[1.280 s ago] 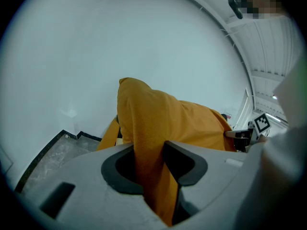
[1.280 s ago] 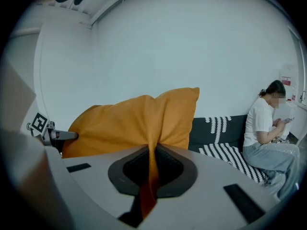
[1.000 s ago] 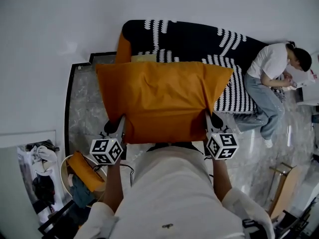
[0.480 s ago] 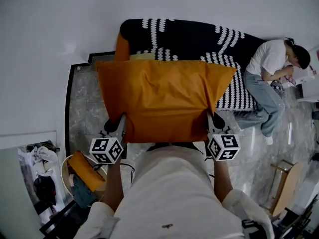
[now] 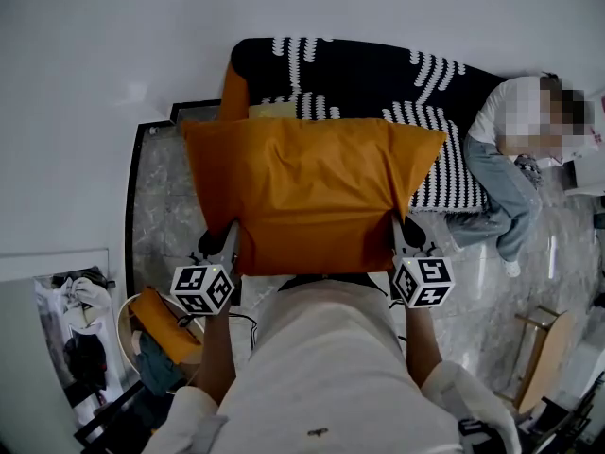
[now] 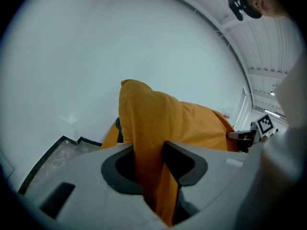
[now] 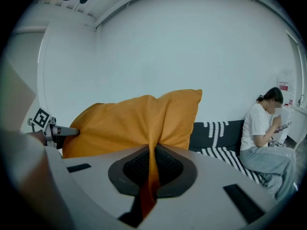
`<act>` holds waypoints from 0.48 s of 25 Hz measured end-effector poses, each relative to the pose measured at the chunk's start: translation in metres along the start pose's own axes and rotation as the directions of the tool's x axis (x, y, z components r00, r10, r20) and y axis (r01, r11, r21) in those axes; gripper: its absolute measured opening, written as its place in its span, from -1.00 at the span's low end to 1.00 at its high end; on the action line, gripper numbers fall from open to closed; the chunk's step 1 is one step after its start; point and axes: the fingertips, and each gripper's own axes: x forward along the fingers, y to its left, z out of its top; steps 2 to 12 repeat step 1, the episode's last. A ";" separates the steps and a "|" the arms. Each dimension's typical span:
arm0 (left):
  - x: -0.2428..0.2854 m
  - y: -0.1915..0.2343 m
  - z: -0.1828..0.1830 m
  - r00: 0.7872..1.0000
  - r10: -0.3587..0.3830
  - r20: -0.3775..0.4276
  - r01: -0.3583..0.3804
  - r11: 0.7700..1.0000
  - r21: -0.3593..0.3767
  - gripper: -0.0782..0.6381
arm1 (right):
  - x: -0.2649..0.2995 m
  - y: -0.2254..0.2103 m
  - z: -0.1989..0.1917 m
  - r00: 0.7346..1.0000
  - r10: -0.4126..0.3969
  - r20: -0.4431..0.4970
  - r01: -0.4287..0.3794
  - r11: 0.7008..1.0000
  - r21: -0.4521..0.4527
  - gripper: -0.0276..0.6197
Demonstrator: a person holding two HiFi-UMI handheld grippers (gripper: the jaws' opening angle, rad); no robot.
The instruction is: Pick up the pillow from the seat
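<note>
A large orange pillow point(image 5: 307, 192) hangs in the air in front of the person, held up off the black-and-white sofa seat point(image 5: 444, 173). My left gripper point(image 5: 230, 244) is shut on the pillow's near left corner; in the left gripper view the orange cloth point(image 6: 153, 143) runs down between the jaws. My right gripper point(image 5: 397, 236) is shut on the near right corner, with a thin fold of the pillow point(image 7: 151, 128) pinched between its pads. The pillow hides most of the seat behind it.
A second orange cushion point(image 5: 233, 93) leans at the sofa's left end. A person point(image 5: 515, 149) sits at the sofa's right end. A round basket point(image 5: 156, 334) with orange cloth stands at lower left, on the marble floor point(image 5: 156, 197). White wall lies beyond.
The pillow and both grippers have barely shifted; both grips are unchanged.
</note>
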 end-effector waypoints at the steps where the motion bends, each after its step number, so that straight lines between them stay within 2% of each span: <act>1: 0.000 0.000 -0.001 1.000 0.001 -0.002 -0.001 1.000 -0.002 -0.38 | 0.000 0.000 -0.001 1.000 -0.001 -0.002 0.001 1.000 -0.001 -0.87; 12: 0.000 0.000 -0.001 1.000 0.001 -0.002 -0.001 1.000 -0.002 -0.38 | 0.000 0.000 -0.001 1.000 -0.001 -0.002 0.001 1.000 -0.001 -0.87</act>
